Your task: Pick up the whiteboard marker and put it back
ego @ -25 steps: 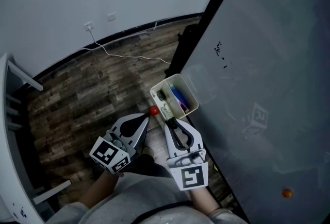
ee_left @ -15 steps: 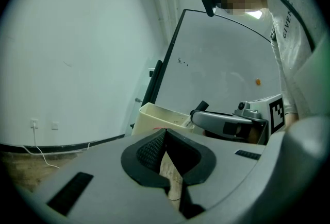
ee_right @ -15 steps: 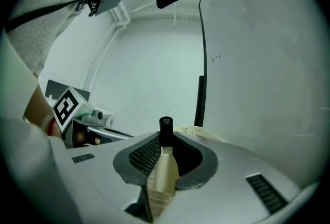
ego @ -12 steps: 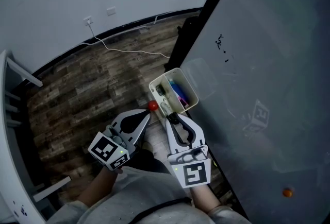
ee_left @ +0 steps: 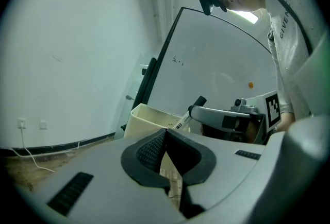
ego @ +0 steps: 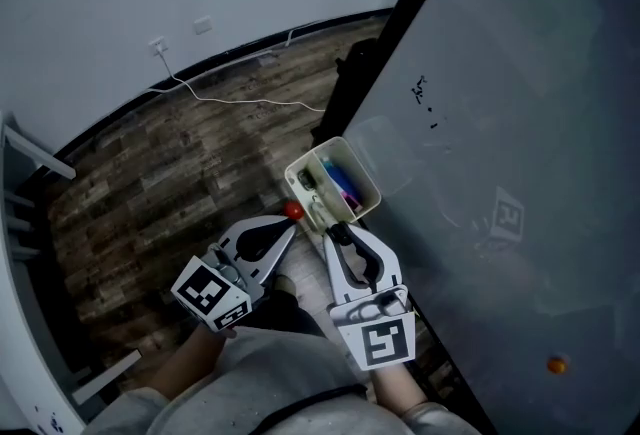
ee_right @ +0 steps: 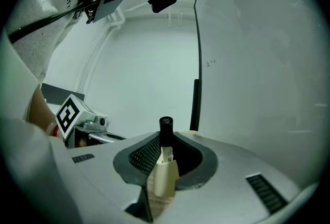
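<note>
My right gripper [ego: 331, 231] is shut on a white whiteboard marker [ee_right: 164, 166] with a black cap [ee_right: 165, 127] that sticks out past the jaws. Its tip is at the near rim of a cream holder box [ego: 300, 168] fixed to the whiteboard [ego: 500, 123]. The box holds a blue marker [ego: 345, 186] and darker ones. From the left gripper view the held marker [ee_left: 186, 119] slants up beside the box [ee_left: 147, 120]. My left gripper [ego: 291, 225] is shut just left of the box, with nothing sticking out of its jaws [ee_left: 165, 133].
A small red thing [ego: 293, 210] lies at the left gripper's tip; whether it is held is unclear. The whiteboard's black frame [ego: 375, 53] runs down to the wooden floor [ego: 180, 173]. A white cable [ego: 250, 101] trails from a wall socket. A white rack [ego: 25, 193] stands far left.
Almost nothing: both grippers stay beside the holder box, the right still holding the marker. The head view has shifted slightly.
</note>
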A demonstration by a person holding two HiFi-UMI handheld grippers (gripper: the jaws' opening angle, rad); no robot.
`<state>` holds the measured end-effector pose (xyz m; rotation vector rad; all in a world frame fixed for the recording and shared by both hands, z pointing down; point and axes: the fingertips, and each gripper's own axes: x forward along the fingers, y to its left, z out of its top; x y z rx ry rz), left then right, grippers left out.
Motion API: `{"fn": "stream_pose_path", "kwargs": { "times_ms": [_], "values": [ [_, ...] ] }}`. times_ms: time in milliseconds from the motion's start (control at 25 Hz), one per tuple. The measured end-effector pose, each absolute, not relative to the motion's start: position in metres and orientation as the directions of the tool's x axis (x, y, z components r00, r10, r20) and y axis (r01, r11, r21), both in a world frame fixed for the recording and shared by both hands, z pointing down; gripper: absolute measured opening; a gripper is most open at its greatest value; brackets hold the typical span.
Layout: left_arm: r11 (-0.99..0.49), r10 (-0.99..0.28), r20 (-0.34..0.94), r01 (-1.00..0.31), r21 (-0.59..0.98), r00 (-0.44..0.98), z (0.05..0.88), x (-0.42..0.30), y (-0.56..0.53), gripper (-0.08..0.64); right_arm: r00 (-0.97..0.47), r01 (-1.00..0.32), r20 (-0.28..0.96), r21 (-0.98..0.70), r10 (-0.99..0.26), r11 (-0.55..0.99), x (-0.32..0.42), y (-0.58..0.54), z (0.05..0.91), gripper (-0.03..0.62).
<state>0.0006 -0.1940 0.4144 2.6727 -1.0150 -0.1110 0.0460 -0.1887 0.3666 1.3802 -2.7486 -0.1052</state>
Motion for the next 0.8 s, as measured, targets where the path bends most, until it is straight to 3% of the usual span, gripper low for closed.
{"fn": "stream_pose_path", "kwargs": {
  "times_ms": [800],
  "values": [
    [-0.788,-0.569,0.029,-0.555,0.267,0.822,0.405,0.008,-0.192,0.015,-0.554,-0.828,0.021,0.091,-0.832,0.554,0.049,-0.184,0.340,0.077]
  ]
}}
